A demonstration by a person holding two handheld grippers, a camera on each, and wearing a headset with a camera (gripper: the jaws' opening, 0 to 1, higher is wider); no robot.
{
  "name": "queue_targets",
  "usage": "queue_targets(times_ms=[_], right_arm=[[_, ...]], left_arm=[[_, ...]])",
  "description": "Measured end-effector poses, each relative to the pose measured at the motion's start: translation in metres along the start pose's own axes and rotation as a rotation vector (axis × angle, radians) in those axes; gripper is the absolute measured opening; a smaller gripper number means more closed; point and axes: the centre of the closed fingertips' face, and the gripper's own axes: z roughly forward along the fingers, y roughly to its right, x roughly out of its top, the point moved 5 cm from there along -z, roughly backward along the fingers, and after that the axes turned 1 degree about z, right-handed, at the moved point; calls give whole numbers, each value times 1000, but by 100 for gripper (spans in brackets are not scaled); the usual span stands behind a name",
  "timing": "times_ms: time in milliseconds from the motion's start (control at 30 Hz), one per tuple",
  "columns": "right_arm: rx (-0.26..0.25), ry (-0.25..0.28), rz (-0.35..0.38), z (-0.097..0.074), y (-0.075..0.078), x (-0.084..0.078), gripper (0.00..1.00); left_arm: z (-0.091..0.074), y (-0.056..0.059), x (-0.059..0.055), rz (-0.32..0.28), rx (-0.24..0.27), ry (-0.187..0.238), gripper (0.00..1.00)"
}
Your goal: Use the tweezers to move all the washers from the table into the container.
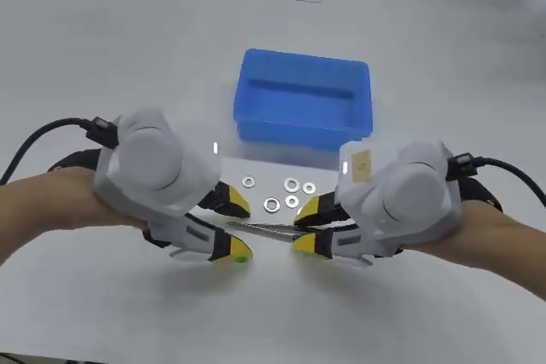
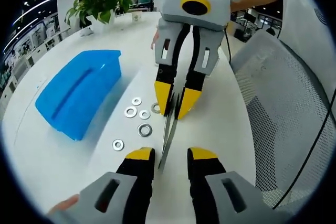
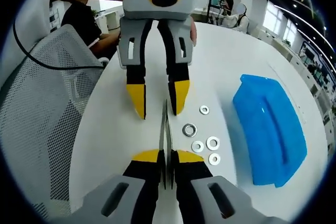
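Right gripper (image 3: 167, 157) clamps the thin metal tweezers (image 3: 164, 124), probably for a handover. Left gripper (image 2: 170, 156) gapes around their far end. Five flat steel washers (image 1: 271, 205) lie just before the blue plastic container (image 1: 303, 95).

Tweezers (image 1: 264, 229): slim, silver metal, arms pressed together. One end is clamped in the jaws of the right gripper (image 1: 305, 226), the shaft runs out roughly level and the tips point left.

Washers (image 1: 292, 201): five flat silvery rings lying flat in a loose cluster, just beyond the tweezers and in front of the container. One sits apart on the left.

Container (image 1: 299, 134): blue rectangular plastic bin, upright, open top
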Motion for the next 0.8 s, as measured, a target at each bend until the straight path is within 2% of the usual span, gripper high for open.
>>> queue_targets(times_ms=[67,233,333,500,700,800], right_arm=[[5,-10,11,0,-3,2,10],[8,-13,-31,0,-6,4,7],[8,8,-64,0,-11,7,7],[-9,66,-30,-8,-10,15,7],[-9,78,-28,-10,-8,15,7],[-8,77,-29,-10,-10,13,7]], left_arm=[[1,-1,0,10,3,-9,27],[4,1,4,26,3,-15,27],[8,5,8,-16,-11,14,26],[9,7,9,13,4,0,20],[8,5,7,40,25,-19,12],[5,4,3,45,32,-32,8]])
